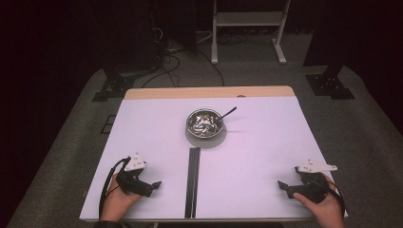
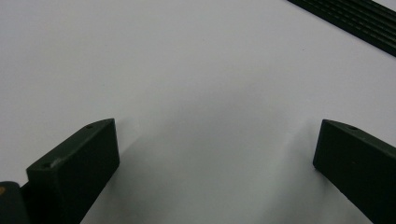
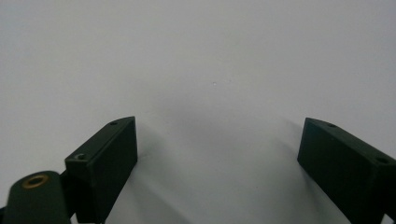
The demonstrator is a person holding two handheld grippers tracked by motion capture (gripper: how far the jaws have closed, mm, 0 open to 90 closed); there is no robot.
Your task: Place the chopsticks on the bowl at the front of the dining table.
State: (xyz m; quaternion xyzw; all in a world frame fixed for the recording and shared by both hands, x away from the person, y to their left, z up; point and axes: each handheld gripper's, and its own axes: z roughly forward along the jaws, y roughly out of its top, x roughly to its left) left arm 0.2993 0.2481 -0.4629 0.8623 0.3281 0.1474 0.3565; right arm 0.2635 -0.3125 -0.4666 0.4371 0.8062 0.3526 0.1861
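A metal bowl (image 1: 205,122) stands at the table's middle, toward the far side, on a grey round mat (image 1: 206,139). A dark utensil handle (image 1: 228,112) sticks out over its right rim. My left gripper (image 1: 151,186) rests near the front left of the white table (image 1: 266,142), held by a hand, and it is open. In the left gripper view the left gripper (image 2: 217,133) has its jaws wide apart over bare white surface. My right gripper (image 1: 283,186) rests at the front right, open too. Nothing lies between the jaws of the right gripper (image 3: 219,130).
A black ribbed strip (image 1: 193,180) runs from the bowl's mat to the front edge, between the two grippers; the strip (image 2: 355,21) crosses a corner of the left gripper view. A wooden band (image 1: 209,92) edges the table's far side. Beyond stand a white frame (image 1: 247,28) and floor cables.
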